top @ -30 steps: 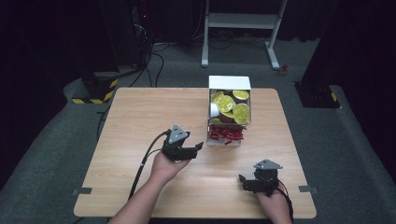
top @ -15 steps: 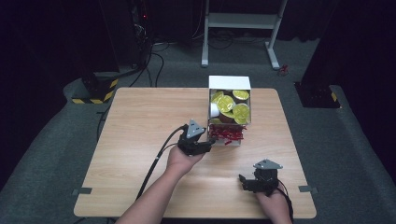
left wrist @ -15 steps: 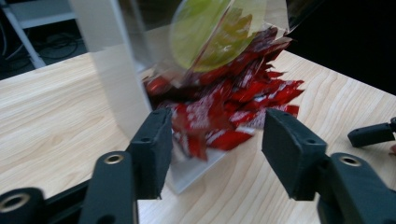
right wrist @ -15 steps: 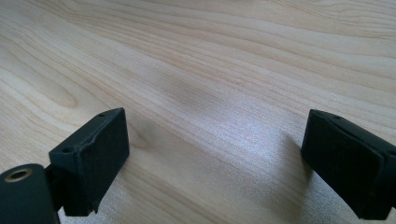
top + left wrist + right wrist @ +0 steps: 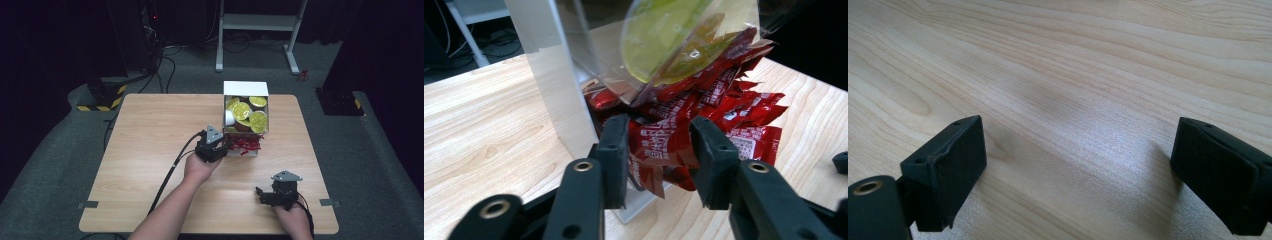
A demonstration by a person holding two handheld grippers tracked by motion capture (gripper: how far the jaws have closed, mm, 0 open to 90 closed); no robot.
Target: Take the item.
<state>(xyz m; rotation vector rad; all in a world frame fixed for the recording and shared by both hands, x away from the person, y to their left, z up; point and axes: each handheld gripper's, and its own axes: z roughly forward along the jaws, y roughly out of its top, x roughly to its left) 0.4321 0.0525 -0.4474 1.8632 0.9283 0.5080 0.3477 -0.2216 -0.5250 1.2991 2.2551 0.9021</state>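
Wooden table (image 5: 150, 150), white-legged frame (image 5: 260, 22) on grey carpet beyond, yellow-black striped block (image 5: 100, 97) left.

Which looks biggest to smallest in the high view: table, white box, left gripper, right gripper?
1. table
2. white box
3. left gripper and right gripper: they look about alike, so no ranking between them.

Floor: grey carpet (image 5: 60, 165), dim around the table.
Table: light wooden tabletop (image 5: 150, 125) with rounded corners.
Behind: white metal frame stand (image 5: 260, 22) and black cables (image 5: 165, 60) on the floor.
Left: black-and-yellow striped base (image 5: 102, 97).
Light: dark room, bright on the table.
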